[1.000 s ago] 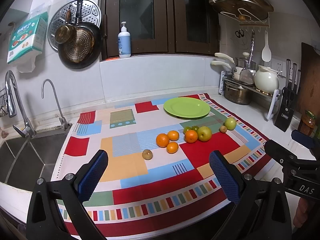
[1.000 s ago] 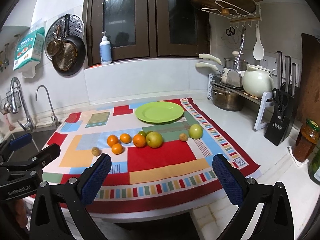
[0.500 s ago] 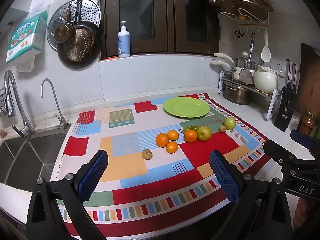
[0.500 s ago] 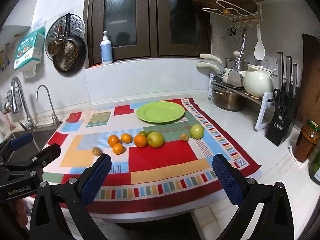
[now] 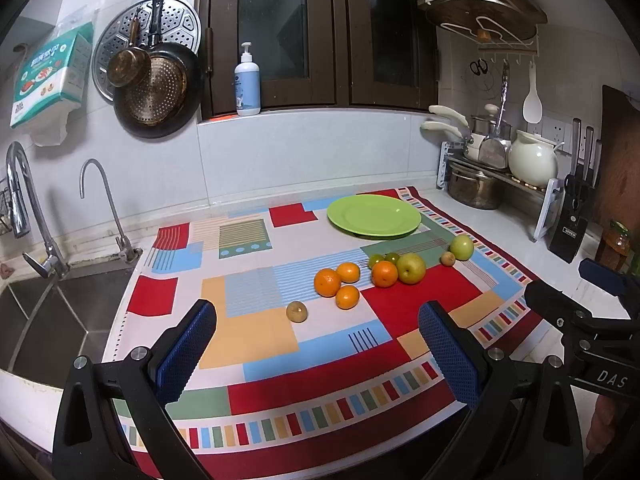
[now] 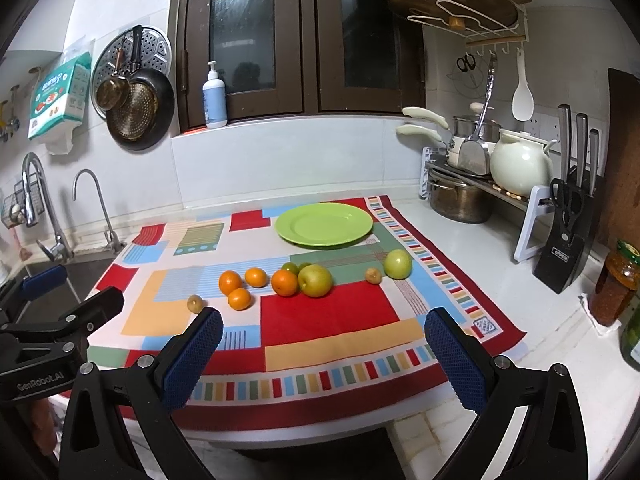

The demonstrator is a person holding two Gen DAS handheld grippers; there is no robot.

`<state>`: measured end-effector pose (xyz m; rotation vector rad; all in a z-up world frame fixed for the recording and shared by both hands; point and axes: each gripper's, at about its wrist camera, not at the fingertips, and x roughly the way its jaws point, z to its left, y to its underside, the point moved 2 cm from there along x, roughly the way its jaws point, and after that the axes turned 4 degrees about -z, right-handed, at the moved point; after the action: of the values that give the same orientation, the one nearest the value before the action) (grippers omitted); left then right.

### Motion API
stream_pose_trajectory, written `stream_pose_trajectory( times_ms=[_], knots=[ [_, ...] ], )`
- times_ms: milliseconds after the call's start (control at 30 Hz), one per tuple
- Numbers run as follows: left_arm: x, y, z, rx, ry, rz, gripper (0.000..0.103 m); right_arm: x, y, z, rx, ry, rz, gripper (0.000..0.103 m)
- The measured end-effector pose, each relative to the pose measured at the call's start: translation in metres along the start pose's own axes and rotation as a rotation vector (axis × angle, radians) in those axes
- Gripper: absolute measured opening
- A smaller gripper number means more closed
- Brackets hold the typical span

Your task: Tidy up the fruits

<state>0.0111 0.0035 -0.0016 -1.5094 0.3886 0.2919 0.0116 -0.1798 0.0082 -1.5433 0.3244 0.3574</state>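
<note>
Several fruits lie on a patterned cloth [image 5: 256,336]: oranges [image 5: 327,282] [image 6: 284,282], a yellow-green apple [image 5: 411,268] [image 6: 315,280], a green apple [image 5: 462,247] [image 6: 398,264], small green fruits [image 5: 376,260] and two small brown fruits [image 5: 296,312] [image 6: 195,303]. An empty green plate [image 5: 374,215] [image 6: 324,224] sits behind them. My left gripper [image 5: 316,352] is open and empty, near the cloth's front edge. My right gripper [image 6: 324,352] is open and empty, also short of the fruits.
A sink [image 5: 52,312] with taps lies left of the cloth. A pot rack [image 6: 476,184], white kettle [image 6: 520,168], knife block [image 6: 568,248] and jars [image 6: 614,288] stand at the right. Pans hang on the wall [image 5: 152,80].
Both views shift only slightly; the fruits and plate have not moved and both grippers stay open.
</note>
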Motion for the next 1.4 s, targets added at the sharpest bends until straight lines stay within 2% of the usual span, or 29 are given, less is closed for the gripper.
stream_pose_trajectory(
  times_ms=[500, 800, 967, 1133, 1400],
  knots=[
    [0.046, 0.002, 0.028, 0.033, -0.013, 0.056, 0.103, 0.047, -0.001, 0.027, -0.017, -0.062, 0.070, 0.102],
    [0.100, 0.012, 0.049, 0.067, 0.025, 0.138, 0.094, 0.100, 0.002, 0.052, -0.041, -0.119, 0.149, 0.101],
    [0.134, 0.021, 0.054, 0.088, 0.063, 0.210, 0.085, 0.135, 0.008, 0.071, -0.063, -0.171, 0.204, 0.091],
    [0.166, 0.032, 0.055, 0.109, 0.114, 0.296, 0.070, 0.171, 0.017, 0.084, -0.076, -0.212, 0.276, 0.078],
    [0.199, 0.045, 0.056, 0.133, 0.185, 0.381, 0.057, 0.213, 0.030, 0.099, -0.103, -0.243, 0.375, 0.063]
  ],
)
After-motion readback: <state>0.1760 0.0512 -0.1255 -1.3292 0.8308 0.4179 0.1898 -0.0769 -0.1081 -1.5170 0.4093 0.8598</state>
